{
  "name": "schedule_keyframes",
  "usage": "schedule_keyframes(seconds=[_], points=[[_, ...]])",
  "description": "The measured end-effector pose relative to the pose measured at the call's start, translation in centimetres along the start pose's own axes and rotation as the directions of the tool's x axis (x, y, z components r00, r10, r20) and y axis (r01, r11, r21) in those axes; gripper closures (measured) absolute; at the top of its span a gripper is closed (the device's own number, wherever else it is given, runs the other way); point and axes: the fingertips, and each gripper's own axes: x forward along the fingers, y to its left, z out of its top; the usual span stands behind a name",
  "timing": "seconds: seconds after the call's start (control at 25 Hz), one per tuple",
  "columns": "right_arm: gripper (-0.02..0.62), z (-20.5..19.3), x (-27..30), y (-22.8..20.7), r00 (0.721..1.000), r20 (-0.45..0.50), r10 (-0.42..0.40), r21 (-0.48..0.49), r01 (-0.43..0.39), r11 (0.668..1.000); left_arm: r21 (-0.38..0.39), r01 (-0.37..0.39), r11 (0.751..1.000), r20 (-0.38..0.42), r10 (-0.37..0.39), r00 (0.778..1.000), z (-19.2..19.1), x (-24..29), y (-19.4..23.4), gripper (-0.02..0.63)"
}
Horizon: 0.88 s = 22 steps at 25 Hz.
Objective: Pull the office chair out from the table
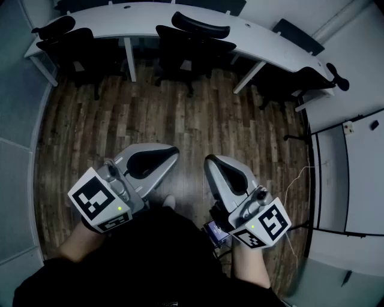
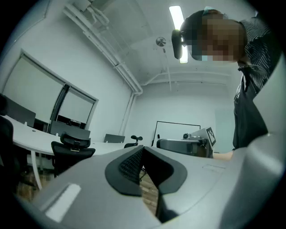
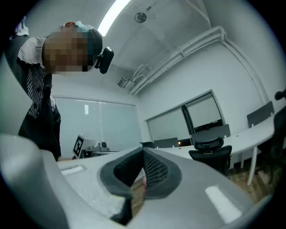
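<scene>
The smooth grey left tongs and right tongs are pinched shut on nothing, textured black pads meeting, above the wood-plank floor. The black office chair, with its curved headrest, sits tucked against the curved white counter, well apart from them

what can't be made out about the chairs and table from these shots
- Middle office chair: head view, seat hidden under the table; base murky in shadow.
- Right chair: head view, dark, partly under the table end.
- Left chair: head view, too dark for detail.
- Table's far side: head view, cut by top edge.
</scene>
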Motion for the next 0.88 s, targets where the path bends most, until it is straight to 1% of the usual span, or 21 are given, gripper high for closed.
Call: schedule_keyframes(seconds=[0.16, 0.24, 0.36, 0.44, 0.56, 0.64, 0.76, 0.88], points=[[0.595, -0.5, -0.1, 0.0, 1.0, -0.016, 0.01, -0.009, -0.01, 1.0, -0.003, 0.005, 1.0, -0.004, -0.005, 1.0, -0.5, 0.2, -0.1, 0.604], [0.595, -0.4, 0.1, 0.1, 0.999, -0.029, 0.023, -0.011, -0.023, 1.0, 0.003, 0.0, 1.0, -0.02, 0.0, 1.0, -0.5, 0.4, 0.1, 0.604], [0.594, 0.2, 0.0, -0.4, 1.0, -0.003, 0.012, 0.01, -0.012, 1.0, 0.051, -0.022, 0.998, -0.061, 0.025, 0.998, -0.9, 1.1, 0.8, 0.604], [0.594, 0.3, -0.8, -1.1, 1.0, 0.014, 0.002, 0.004, -0.002, 1.0, 0.078, -0.038, 0.996, -0.063, 0.043, 0.997, -1.2, 2.0, 1.0, 0.604], [0.594, 0.2, -2.6, -3.1, 1.0, 0.0, -0.015, -0.03, 0.015, 0.999, 0.102, -0.038, 0.994, -0.064, 0.045, 0.997, -1.3, 3.8, 0.8, 0.604], [0.594, -0.2, -4.4, -5.2, 0.998, -0.014, -0.055, -0.036, 0.055, 0.998, 0.115, -0.036, 0.993, -0.078, 0.045, 0.996, -1.6, 4.7, 0.4, 0.604], [0.594, -0.9, -7.4, -9.0, 0.992, -0.008, -0.123, 0.021, 0.123, 0.992, 0.091, -0.05, 0.995, -0.094, 0.058, 0.994, -2.2, 5.5, 0.3, 0.604], [0.594, -0.8, -8.8, -11.5, 0.988, 0.013, -0.152, 0.061, 0.151, 0.987, 0.078, -0.063, 0.995, -0.105, 0.071, 0.992, -2.5, 6.2, 0.7, 0.604]])
